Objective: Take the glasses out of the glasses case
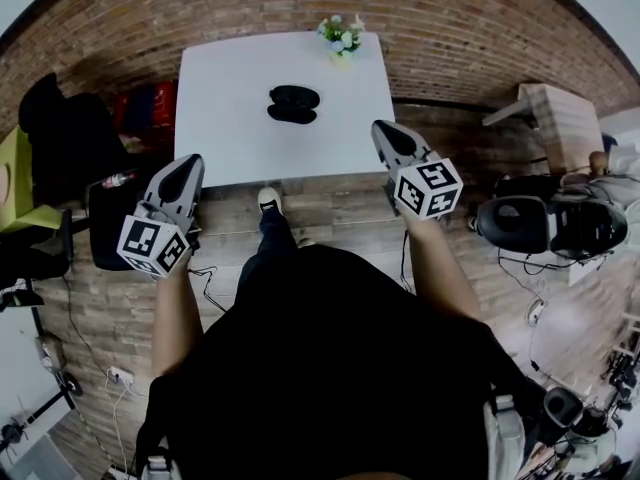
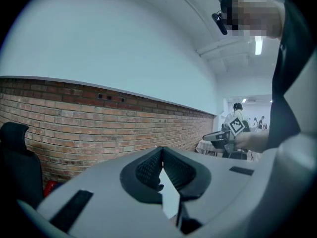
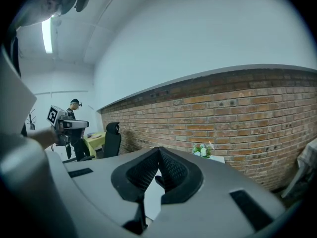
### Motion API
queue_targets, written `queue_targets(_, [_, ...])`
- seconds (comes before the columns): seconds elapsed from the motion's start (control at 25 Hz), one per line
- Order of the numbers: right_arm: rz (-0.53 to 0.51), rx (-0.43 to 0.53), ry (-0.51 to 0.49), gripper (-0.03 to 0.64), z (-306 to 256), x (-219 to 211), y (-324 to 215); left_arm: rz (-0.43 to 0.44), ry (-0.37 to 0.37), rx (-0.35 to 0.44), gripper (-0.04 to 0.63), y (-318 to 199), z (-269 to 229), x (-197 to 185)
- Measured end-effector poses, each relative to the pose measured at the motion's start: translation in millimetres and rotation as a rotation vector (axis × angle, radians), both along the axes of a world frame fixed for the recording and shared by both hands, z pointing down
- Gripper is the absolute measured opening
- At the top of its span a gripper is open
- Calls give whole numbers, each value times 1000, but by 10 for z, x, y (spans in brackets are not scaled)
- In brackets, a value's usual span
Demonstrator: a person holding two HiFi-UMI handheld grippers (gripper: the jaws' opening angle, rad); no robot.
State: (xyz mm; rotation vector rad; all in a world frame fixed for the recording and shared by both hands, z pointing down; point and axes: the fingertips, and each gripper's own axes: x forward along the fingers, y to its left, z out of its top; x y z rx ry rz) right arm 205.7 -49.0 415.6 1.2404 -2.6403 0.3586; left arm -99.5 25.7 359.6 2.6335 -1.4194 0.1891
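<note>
White bench ahead, carrying one black glasses case and one flower pot. Two grippers up: left gripper, right gripper. Jaws pinched together, empty, well short of the case.

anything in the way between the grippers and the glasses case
Nothing visible. The glasses case lies alone mid-table; the flowers stand beyond it at the far edge. The left gripper and right gripper are on the near side, jaws together.
</note>
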Motion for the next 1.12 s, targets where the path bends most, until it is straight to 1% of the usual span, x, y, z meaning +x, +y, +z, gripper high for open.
queue_targets(0.24, [10,-8,8,15,55,-49,-230,18,3,-11,11,-259,98,-22])
queue_targets(0.6, [29,-25,10,15,123,-118,-630,39,-8,-24,11,-731,118,-108])
queue_targets(0.96, [46,-47,24,15,165,-173,-949,78,-18,-51,11,-1107,184,-116])
queue_targets(1.12, [53,-56,30,15,205,-191,-1072,81,-19,-61,11,-1236,217,-169])
